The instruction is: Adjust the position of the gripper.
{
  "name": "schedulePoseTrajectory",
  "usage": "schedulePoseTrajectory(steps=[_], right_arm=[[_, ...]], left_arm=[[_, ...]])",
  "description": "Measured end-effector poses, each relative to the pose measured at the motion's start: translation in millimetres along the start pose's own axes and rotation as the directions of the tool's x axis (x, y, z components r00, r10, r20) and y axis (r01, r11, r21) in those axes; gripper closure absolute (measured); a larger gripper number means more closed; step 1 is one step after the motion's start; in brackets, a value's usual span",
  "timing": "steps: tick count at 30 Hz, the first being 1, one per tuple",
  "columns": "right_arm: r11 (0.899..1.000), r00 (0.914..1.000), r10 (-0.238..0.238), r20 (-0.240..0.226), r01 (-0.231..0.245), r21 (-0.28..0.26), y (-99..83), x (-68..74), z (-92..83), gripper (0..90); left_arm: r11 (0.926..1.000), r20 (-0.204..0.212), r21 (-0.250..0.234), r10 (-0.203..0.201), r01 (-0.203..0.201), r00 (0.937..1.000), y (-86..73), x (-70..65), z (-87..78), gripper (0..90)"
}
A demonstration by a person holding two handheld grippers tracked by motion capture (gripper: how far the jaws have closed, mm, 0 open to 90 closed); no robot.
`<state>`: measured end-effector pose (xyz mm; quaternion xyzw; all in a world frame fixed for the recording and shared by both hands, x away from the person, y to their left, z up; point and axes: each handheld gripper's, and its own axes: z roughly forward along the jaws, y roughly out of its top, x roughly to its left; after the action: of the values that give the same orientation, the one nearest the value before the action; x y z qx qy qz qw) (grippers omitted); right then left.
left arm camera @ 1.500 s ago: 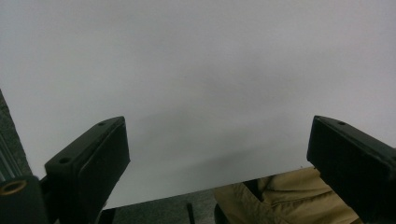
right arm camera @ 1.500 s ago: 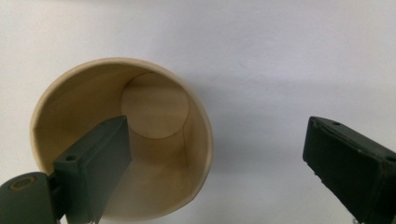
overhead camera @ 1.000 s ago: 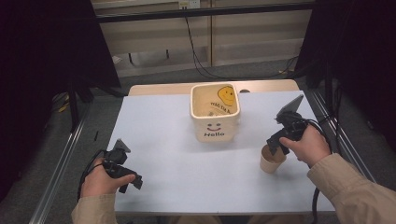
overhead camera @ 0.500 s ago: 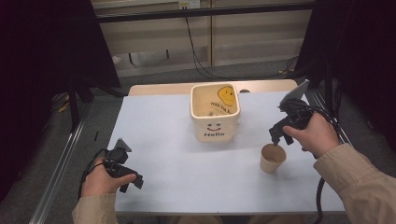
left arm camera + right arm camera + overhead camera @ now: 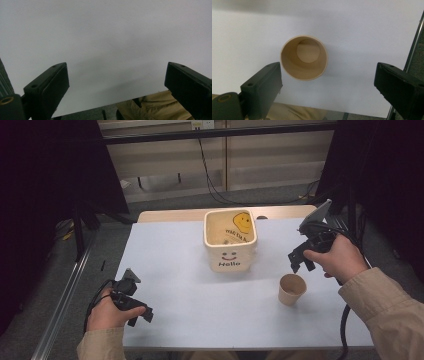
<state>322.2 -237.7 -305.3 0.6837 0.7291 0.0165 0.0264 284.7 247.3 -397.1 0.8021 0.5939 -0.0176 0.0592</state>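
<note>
While the left tool (image 5: 131, 298) idles wide open and empty at the surface's (image 5: 170, 260) near edge, the right tool (image 5: 301, 259) hangs open and empty just above the upright paper cup (image 5: 304, 57).

Tan paper cup (image 5: 292, 289), upright, empty, on table's right

A second ago the right gripper (image 5: 298, 261) was down at the paper cup (image 5: 291, 289), its jaws at the cup's rim. It has since lifted off and drawn back toward the table's (image 5: 175, 250) far right corner, and now hangs above the cup with its jaws wide apart and nothing between them. The cup now stands free and upright near the right edge, its open mouth showing in the right gripper view.
</note>
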Motion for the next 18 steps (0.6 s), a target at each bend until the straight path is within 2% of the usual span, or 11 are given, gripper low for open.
schedulePoseTrajectory(steps=[2,3,5,6,11,13,18], right_arm=[[1.0,1.0,-0.009,0.004,0.009,0.001,0.8,0.8,-3.9,7.8],[1.0,0.9999,-0.003,-0.011,0.003,-0.003,1.3,1.7,-7.2,7.8],[1.0,1.0,-0.008,0.004,0.008,0.003,2.1,3.0,-10.3,7.8],[1.0,1.0,-0.004,-0.001,0.004,0.002,2.7,3.8,-11.3,7.7],[1.0,0.9999,-0.017,0.001,0.017,0.006,5.0,8.7,-13.6,7.7],[0.999,0.9992,-0.037,0.011,0.037,0.013,7.1,15.3,-15.2,7.7],[0.998,0.9984,-0.057,-0.004,0.057,0.009,9.8,26.5,-17.8,7.5]], left_arm=[[1.0,0.005,0.0,-0.006,0.006,1.0,-0.1,-0.7,-0.3,5.4],[1.0,0.013,0.002,-0.003,0.003,0.9999,0.0,-0.9,0.0,5.4],[1.0,0.008,0.003,-0.001,0.001,1.0,0.1,-0.8,0.4,5.4],[1.0,0.011,-0.003,-0.009,0.009,0.9999,-0.1,-1.4,0.7,5.4],[1.0,0.011,0.001,0.002,-0.002,0.9999,-0.8,-1.7,-0.5,5.4],[1.0,0.012,0.007,0.004,-0.004,0.9999,-0.7,-1.2,-1.5,5.4],[1.0,0.009,-0.001,0.008,-0.008,0.9999,-0.2,-1.4,0.2,5.4]])
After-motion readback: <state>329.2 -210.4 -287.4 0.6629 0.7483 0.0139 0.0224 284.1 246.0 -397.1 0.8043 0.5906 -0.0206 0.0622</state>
